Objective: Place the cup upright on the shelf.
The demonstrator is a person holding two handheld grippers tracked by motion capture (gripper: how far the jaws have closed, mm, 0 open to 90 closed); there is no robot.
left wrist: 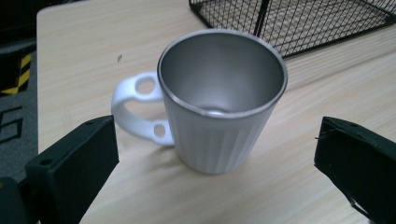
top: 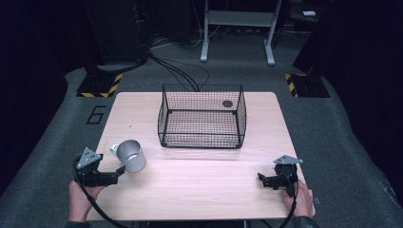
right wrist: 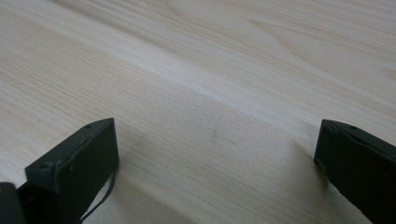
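Observation:
A white ribbed mug [top: 130,155] with a steel inside stands upright on the left of the wooden table [top: 199,190], its handle pointing left. My left gripper [top: 118,173] is open just in front of it. In the left gripper view the mug [left wrist: 219,102] stands between and slightly beyond the two jaws, untouched. A black wire basket [top: 202,116] sits at the table's far middle. My right gripper [top: 263,179] is open near the table's front right, low over bare wood [right wrist: 210,93], with nothing between its jaws.
A small dark round thing [top: 227,103] shows at the basket's back right. A corner of the basket [left wrist: 289,23] is just beyond the mug. Floor stands with yellow-black bases [top: 100,85] and cables lie behind the table.

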